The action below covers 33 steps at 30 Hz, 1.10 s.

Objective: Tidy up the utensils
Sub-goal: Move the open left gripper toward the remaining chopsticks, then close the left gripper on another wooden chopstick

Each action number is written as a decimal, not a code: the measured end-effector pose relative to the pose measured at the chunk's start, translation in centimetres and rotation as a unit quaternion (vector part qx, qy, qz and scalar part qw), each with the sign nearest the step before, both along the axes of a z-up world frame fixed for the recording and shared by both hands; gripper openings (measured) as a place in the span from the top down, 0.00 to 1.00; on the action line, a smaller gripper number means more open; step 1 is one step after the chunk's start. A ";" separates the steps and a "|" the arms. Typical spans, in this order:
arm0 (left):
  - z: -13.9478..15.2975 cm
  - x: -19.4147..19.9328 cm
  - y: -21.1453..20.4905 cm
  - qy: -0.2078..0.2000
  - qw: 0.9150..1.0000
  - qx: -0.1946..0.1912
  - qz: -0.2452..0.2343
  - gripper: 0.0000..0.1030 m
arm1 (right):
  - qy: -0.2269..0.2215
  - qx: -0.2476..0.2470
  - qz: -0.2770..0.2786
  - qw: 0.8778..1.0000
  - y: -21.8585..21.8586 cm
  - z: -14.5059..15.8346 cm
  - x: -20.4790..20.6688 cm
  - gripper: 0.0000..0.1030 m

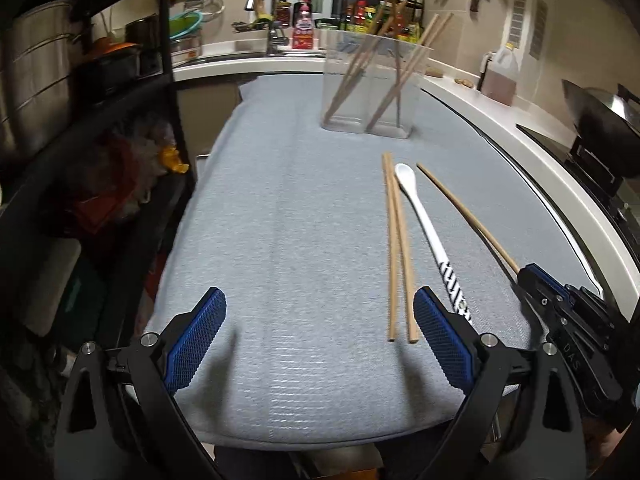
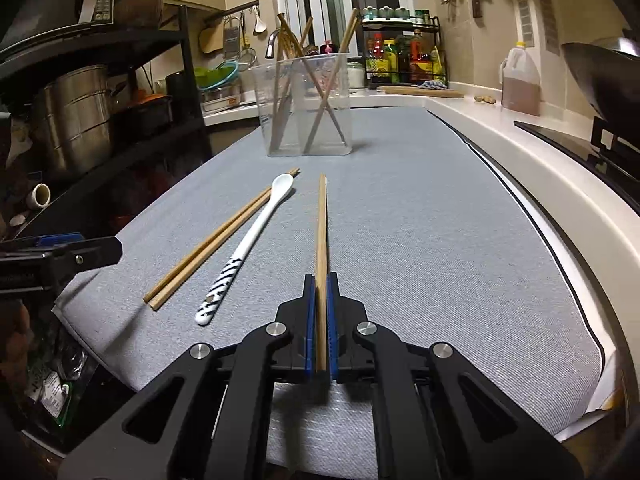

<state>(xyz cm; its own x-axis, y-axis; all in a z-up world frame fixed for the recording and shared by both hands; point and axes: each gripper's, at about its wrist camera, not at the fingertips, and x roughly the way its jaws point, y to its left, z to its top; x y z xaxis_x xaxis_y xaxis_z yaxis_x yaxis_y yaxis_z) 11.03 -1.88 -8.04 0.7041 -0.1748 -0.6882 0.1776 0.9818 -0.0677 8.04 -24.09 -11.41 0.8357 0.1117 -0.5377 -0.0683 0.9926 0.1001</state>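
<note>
A: Warm indoor light from overhead; the grey mat [image 1: 280,240] ahead of the fingers is evenly lit, with a pale sheen close beneath them.

B: Soft shadows trail under the left gripper [image 1: 320,344]. Fisheye bending curves the counter edge [image 2: 560,184]; dark, slightly blurred corners.

Only "DAS" — on the right gripper [image 1: 524,276].

The right hand-held gripper [image 2: 320,292] is clamped tight, while the left hand-held gripper [image 1: 320,320] gapes wide, both angled downward.

Left half of the mat [image 1: 260,240] lies bare — clear holder [image 1: 372,84] blocks its far end.
</note>
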 end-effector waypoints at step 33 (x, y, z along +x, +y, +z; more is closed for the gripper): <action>-3.4 0.0 -3.7 -0.074 0.994 0.010 -0.085 0.79 | -0.036 -0.002 -0.015 0.999 -0.5 -1.7 -1.2 0.87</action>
<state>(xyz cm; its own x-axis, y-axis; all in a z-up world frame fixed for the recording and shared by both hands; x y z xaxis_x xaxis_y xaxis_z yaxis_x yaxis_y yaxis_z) 11.01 -5.55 -11.46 0.7593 -0.2870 -0.5840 0.3480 0.9375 -0.0083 6.88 -24.55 -13.12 0.8754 0.0837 -0.4761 -0.0446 0.9947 0.0928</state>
